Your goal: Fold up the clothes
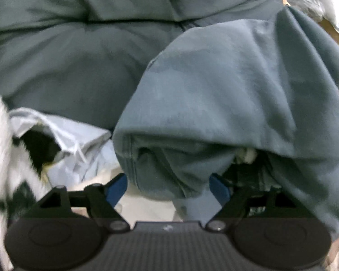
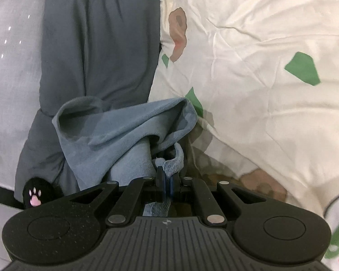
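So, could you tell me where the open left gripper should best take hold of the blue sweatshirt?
Probably the stitched hem fold of the blue sweatshirt. It bunches into a thick roll hanging between the open fingers of the left gripper, so closing straight ahead from below should catch it. The right gripper is already shut on a ribbed edge.

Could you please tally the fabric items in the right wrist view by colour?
Blue-grey: 2, the light blue-grey sweatshirt clamped in the right tool and the dark slate-grey quilted blanket.
White patterned: 1, the white quilt with coloured patches.
Black: 1, the black paw-print sock.
Total: 4.
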{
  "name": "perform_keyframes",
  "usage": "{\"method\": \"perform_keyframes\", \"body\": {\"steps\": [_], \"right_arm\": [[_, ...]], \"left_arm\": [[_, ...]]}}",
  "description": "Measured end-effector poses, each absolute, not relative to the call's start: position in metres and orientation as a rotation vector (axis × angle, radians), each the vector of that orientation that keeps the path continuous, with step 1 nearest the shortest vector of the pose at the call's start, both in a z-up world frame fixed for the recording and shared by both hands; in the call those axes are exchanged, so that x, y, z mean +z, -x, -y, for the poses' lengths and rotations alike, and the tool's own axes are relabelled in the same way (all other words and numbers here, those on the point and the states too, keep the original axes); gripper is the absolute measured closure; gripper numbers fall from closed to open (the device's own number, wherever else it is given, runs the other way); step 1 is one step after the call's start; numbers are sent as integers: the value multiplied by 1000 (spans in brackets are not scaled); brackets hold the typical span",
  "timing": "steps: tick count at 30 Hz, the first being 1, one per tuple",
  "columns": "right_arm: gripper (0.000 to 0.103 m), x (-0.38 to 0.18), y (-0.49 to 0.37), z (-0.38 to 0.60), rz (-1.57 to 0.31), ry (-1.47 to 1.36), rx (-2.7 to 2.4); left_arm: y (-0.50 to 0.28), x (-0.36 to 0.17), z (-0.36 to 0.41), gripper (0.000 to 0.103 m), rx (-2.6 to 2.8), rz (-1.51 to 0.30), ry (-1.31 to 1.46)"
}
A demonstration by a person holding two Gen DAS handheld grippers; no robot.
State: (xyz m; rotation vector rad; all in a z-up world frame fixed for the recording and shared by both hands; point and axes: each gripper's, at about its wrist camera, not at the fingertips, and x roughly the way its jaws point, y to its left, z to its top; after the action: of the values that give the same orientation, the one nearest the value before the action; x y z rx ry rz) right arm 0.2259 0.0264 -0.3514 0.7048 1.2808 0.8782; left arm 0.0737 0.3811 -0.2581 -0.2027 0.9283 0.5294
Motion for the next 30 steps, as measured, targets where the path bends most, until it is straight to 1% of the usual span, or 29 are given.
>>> {"method": "perform_keyframes", "body": {"steps": [4, 6, 9, 12, 15, 16, 17, 18, 19, 20, 21, 30], "right_arm": [[102, -353, -224, -17, -1305, -723, 853], [102, -351, -222, -16, -1308, -725, 854], [102, -348, -217, -7, -1316, -742, 856], [102, -345, -210, 7, -1321, -757, 845], [102, -340, -204, 23, -1317, -757, 830], [102, -340, -202, 29, -1317, -762, 822], [102, -339, -200, 35, -1317, -768, 813], [102, -338, -198, 40, -1315, -768, 806], [102, -338, -196, 44, -1315, -768, 801], [102, -338, -193, 49, -1318, -773, 793], [102, -338, -191, 53, -1319, -774, 790], [102, -344, -171, 69, -1345, -759, 790]], "left_arm": [[-86, -261, -389, 18, 520, -899, 175], [-92, -263, -395, 17, 522, -893, 179], [-101, -263, -401, 18, 494, -872, 191], [-112, -258, -400, 21, 436, -824, 185], [-128, -255, -397, 40, 398, -787, 165], [-135, -254, -397, 52, 381, -776, 170], [-141, -254, -397, 61, 365, -772, 173], [-148, -249, -392, 65, 347, -769, 169], [-152, -246, -385, 74, 329, -762, 161], [-158, -244, -381, 80, 315, -743, 150], [-165, -244, -375, 99, 283, -734, 139], [-217, -229, -328, 103, 142, -685, 23]]}}
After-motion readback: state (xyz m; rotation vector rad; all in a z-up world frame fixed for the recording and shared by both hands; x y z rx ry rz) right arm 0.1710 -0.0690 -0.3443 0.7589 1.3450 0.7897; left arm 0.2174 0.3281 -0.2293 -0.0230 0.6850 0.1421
